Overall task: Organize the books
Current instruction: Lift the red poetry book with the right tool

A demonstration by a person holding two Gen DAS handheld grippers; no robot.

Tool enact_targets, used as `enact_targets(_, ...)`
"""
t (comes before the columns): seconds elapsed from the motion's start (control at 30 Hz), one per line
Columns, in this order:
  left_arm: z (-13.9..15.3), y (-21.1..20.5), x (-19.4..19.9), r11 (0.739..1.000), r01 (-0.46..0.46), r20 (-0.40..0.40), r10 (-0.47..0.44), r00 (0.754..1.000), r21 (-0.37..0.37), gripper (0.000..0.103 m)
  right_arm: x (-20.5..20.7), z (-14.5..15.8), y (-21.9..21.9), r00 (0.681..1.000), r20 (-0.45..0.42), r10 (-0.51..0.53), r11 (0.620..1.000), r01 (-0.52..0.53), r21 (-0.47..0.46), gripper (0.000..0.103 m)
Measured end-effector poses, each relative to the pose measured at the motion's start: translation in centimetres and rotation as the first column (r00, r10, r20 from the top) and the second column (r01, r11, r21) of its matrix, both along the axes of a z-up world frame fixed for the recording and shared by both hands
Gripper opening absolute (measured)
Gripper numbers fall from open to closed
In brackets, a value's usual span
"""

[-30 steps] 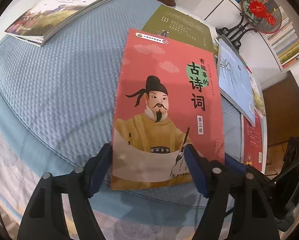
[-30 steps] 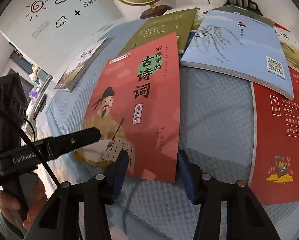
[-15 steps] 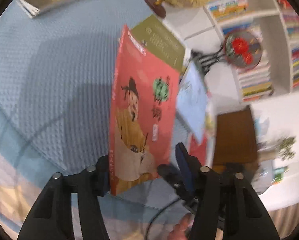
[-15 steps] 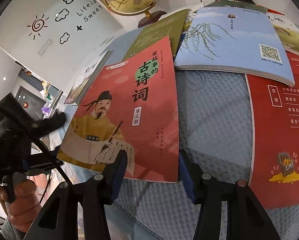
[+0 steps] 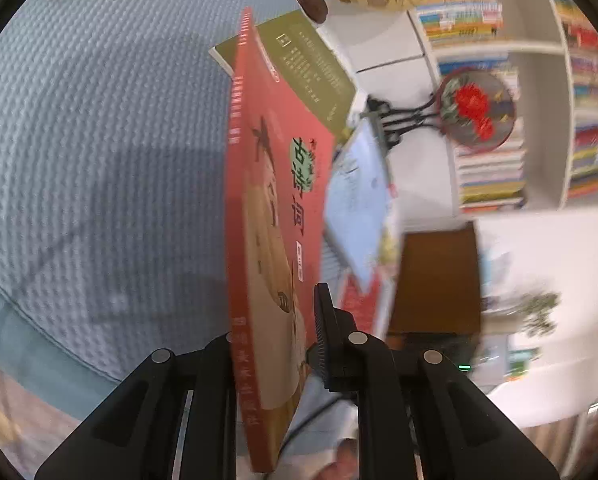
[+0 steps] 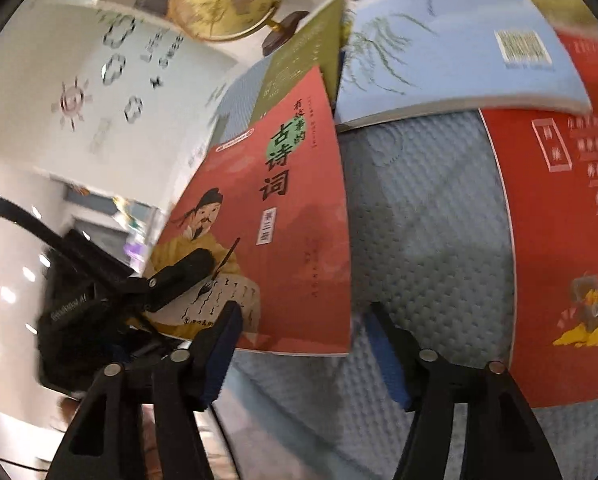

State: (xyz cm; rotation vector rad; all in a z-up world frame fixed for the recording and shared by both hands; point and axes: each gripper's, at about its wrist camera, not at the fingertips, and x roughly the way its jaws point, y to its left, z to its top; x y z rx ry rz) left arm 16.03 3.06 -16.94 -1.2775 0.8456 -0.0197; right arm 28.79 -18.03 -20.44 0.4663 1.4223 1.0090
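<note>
Clamping the lower edge of the red poetry book, the left gripper has just closed its fingers on it; the book stands on edge at frame centre in the left view, cover facing right. The right gripper has just been widening, its blue-padded fingers parted astride the book's lower right corner, not pressing it. Around it on the blue quilted bed cover lie an olive-green book, a pale blue book overlapping a second red book cut off at the right edge. A globe and a round fan ornament stand beyond, before blurred bookshelves. Motion blur smears most printed text.
</note>
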Motion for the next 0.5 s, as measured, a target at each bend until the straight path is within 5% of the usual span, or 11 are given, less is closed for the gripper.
enact_targets(0.13,0.2,0.3,-0.1,0.999,0.001,0.018,0.000,1.000,-0.047,0.013,1.1,-0.8,-0.5,0.995,-0.099,-0.030,0.996,0.038,0.083,0.074)
enact_targets(0.3,0.3,0.2,0.2,0.997,0.023,0.024,-0.021,1.000,-0.072,0.013,1.8,-0.5,1.2,0.996,-0.093,-0.004,0.995,0.013,0.101,0.074)
enact_targets(0.43,0.3,0.2,0.5,0.998,0.042,-0.009,-0.043,0.999,-0.039,0.013,1.6,0.2,2.3,0.997,-0.073,0.008,0.993,0.001,0.120,0.042)
enact_targets(0.5,0.5,0.0,0.4,0.998,0.059,-0.038,-0.058,0.998,0.008,0.013,1.1,1.0,2.3,1.000,-0.020,0.007,0.995,-0.005,0.096,0.039)
